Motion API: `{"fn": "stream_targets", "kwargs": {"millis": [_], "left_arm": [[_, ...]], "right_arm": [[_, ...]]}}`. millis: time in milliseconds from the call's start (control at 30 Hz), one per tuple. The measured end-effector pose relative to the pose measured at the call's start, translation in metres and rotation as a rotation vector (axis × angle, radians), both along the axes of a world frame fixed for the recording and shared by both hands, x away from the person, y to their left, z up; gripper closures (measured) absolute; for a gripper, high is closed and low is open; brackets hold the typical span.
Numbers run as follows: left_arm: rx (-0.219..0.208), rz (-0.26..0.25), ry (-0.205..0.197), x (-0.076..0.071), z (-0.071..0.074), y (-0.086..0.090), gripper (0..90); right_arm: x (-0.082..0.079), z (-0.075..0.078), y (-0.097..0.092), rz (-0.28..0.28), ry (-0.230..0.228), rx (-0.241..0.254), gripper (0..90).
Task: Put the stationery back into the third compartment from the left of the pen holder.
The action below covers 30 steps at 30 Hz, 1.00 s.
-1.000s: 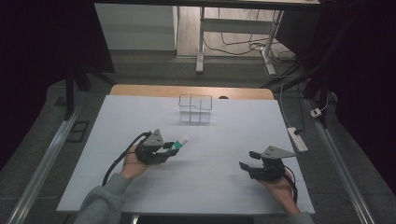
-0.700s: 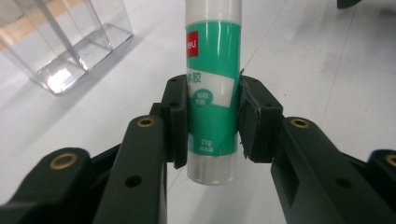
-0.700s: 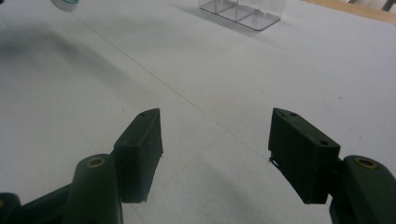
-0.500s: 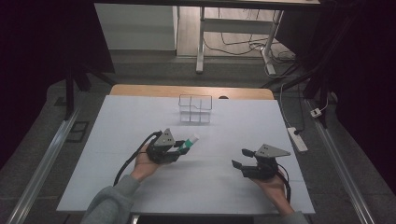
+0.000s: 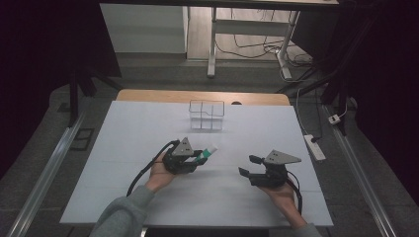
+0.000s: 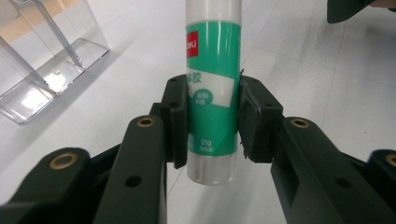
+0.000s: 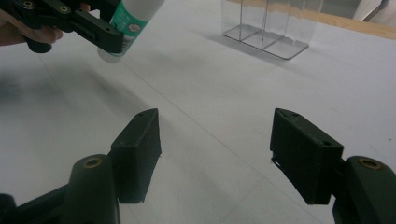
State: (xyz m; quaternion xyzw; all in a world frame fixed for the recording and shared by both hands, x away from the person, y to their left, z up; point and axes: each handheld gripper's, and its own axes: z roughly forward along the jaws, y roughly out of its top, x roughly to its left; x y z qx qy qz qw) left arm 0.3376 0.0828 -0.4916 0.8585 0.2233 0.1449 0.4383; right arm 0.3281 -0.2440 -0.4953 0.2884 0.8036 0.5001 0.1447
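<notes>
A green and white glue stick [image 6: 212,88] is clamped between the pads of my left gripper [image 6: 212,123], which is shut on it. In the high view that left gripper [image 5: 197,159] hovers over the middle of the white table with the glue stick [image 5: 209,151] poking out toward the right. From the right gripper view, the glue stick [image 7: 132,18] shows at the top left. My right gripper [image 7: 215,154] stands open with nothing between its jaws; in the high view the right gripper [image 5: 248,166] is at the front right.
A clear plastic organiser [image 5: 206,114] with compartments stands at the back of the white table [image 5: 123,138]; the same organiser [image 6: 42,56] is at the upper left in the left gripper view. A power strip [image 5: 314,146] lies off the table's right edge.
Both hands have drifted: the left gripper with the glue stick moved right and slightly away, the right gripper moved left toward the table's middle.
</notes>
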Motion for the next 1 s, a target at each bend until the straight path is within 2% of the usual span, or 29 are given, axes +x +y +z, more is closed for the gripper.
{"fn": "stream_targets", "kwargs": {"millis": [300,600,767,1000], "left_arm": [[0.006,-0.025,0.003,0.0,-0.003,-0.011,65.5],[0.013,-0.044,0.0,0.0,-0.004,-0.021,65.5],[0.018,-0.054,-0.001,0.001,-0.005,-0.026,65.5],[0.016,-0.065,-0.004,0.001,-0.006,-0.03,65.5]], "right_arm": [[0.005,0.0,0.016,0.021,0.017,0.048,32.5],[0.011,0.001,0.034,0.04,0.022,0.079,33.2],[0.013,0.002,0.042,0.05,0.015,0.079,33.9],[0.016,0.0,0.049,0.057,0.035,0.113,35.3]]}}
